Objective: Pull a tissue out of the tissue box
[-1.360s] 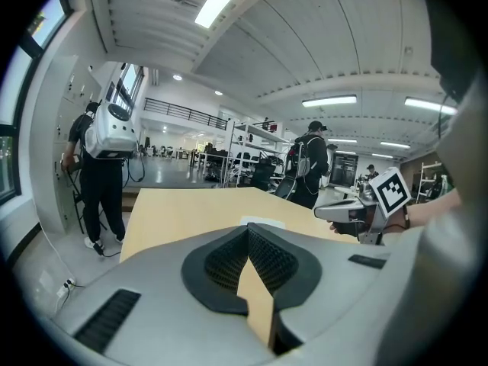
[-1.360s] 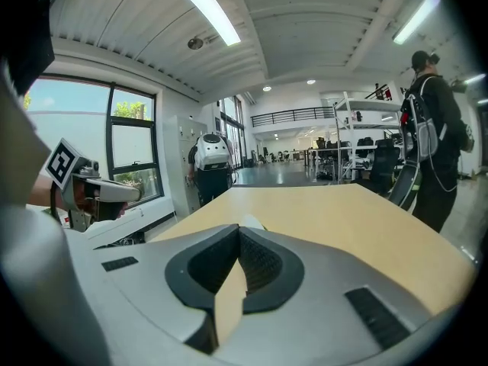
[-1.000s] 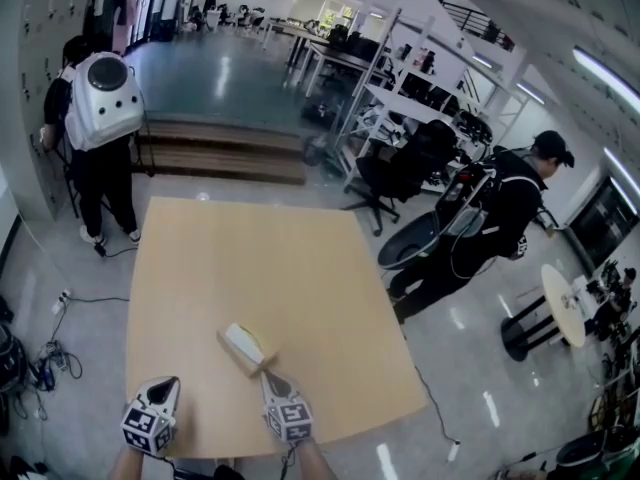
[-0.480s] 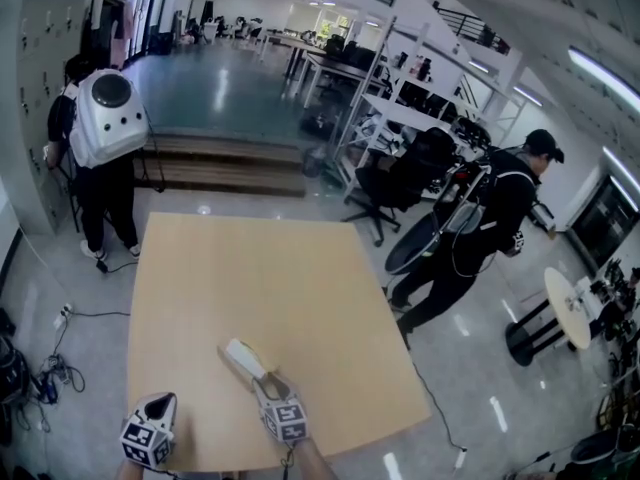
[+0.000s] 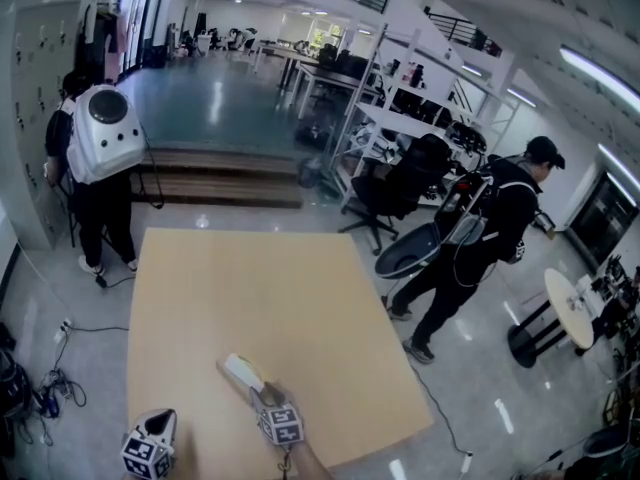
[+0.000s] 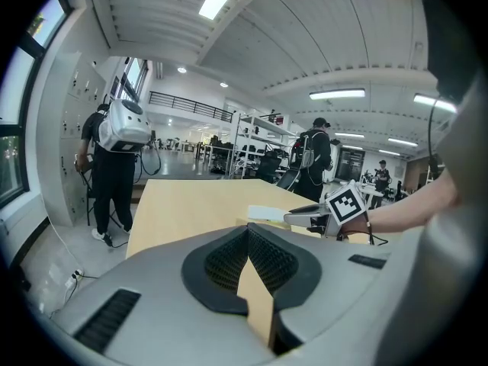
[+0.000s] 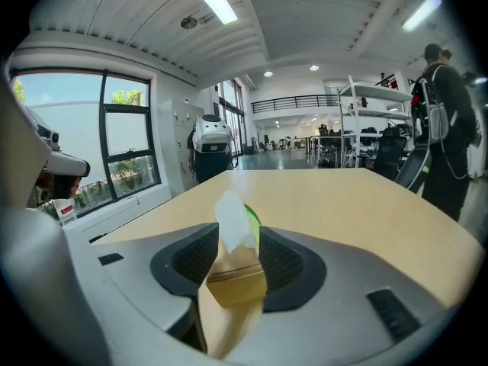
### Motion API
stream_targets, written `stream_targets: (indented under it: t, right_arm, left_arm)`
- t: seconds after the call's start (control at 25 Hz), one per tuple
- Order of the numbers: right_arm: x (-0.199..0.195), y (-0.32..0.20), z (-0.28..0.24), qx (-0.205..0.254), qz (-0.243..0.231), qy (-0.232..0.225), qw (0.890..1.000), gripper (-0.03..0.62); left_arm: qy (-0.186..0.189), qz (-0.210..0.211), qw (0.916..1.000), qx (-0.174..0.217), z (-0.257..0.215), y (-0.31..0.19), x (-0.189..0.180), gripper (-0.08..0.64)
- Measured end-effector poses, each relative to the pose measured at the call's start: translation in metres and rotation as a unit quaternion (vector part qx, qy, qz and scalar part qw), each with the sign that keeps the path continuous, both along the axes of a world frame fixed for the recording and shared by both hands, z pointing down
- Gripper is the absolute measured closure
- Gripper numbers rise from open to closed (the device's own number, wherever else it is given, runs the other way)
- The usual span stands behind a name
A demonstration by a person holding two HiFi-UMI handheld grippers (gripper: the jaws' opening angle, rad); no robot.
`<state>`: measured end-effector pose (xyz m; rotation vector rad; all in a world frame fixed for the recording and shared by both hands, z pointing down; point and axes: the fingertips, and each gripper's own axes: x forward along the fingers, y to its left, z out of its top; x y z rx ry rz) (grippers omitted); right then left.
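Right gripper view, low middle: the half-open right gripper (image 7: 238, 241) sits around the soft, thin tissue (image 7: 233, 218) poking from the tissue box (image 7: 237, 284), probably best pinched gently near its top, while the left gripper (image 6: 248, 233) is closed and empty.

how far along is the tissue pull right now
Done: the right claw is at the tissue box, jaws on either side of the upstanding tissue. In hand: nothing pinched yet; the jaws stand apart. Left to do: close on the tissue and draw it out. The left claw is shut, empty, away from the box.
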<state>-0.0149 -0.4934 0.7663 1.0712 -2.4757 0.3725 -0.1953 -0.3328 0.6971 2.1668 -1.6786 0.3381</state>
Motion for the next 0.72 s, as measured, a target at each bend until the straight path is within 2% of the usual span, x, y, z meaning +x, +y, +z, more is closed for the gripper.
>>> stream_targets:
  t: [0.4,0.44,0.56,0.72]
  right_arm:
    - [-0.007,-0.002,0.011,-0.015,-0.012,0.002,1.0,0.416]
    - [-0.006,-0.004,0.011,-0.013,-0.008,0.004,1.0,0.43]
    - [0.001,-0.013,0.009,0.002,0.011,0.011,1.0,0.529]
    - [0.003,-0.014,0.011,0.006,0.017,0.015,1.0,0.577]
  left_arm:
    - [-0.002,-0.007,1.0,-0.005,0.007,0.0,-0.008,0.552]
    - [-0.001,-0.006,1.0,-0.005,0.008,-0.001,-0.008,0.552]
    - [-0.001,-0.005,1.0,-0.005,0.01,-0.007,-0.005,0.552]
    - [-0.002,-0.005,1.0,-0.006,0.012,-0.006,-0.005,0.552]
